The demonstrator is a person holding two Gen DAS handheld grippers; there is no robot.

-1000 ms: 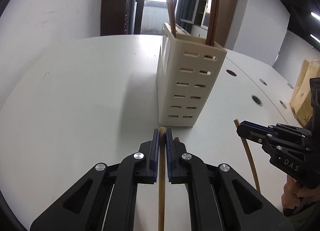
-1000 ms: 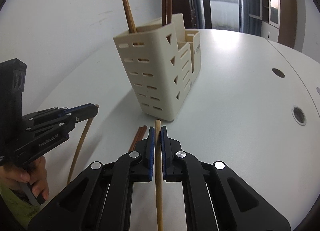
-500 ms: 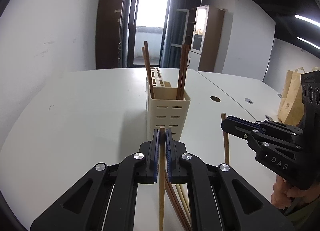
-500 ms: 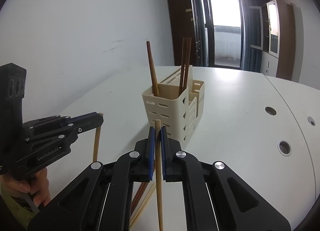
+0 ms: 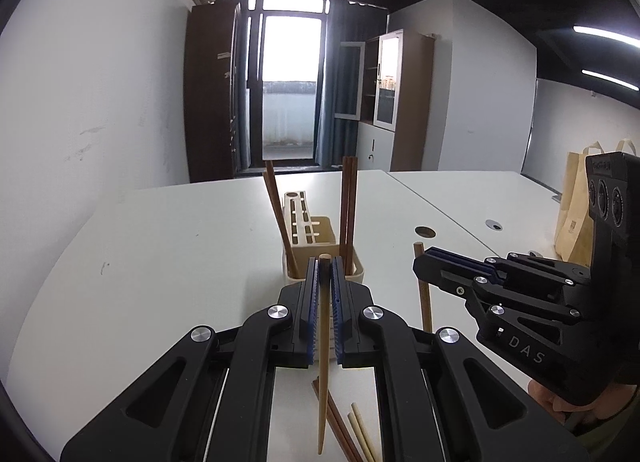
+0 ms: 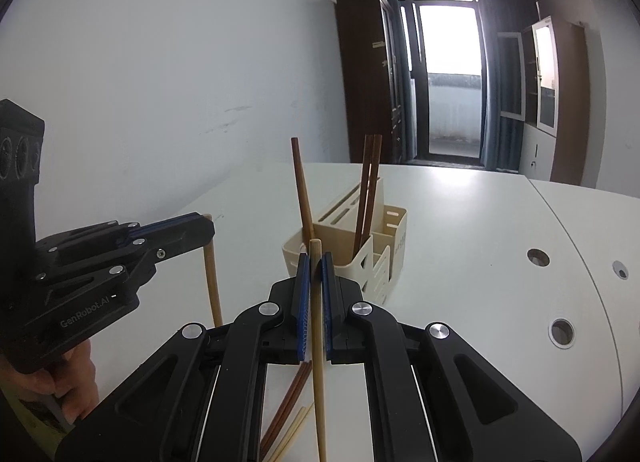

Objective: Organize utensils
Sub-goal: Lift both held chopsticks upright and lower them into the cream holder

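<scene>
Chopstick point(image 5: 323, 326) in left gripper point(image 5: 325, 274), another point(image 6: 316, 302) in right gripper point(image 6: 315, 268): both pinched near top; likely light, stiff, slippery.

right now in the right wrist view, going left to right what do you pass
left gripper pinching a light chopstick → right gripper pinching its own chopstick → cream utensil holder → round holes in the table
</scene>
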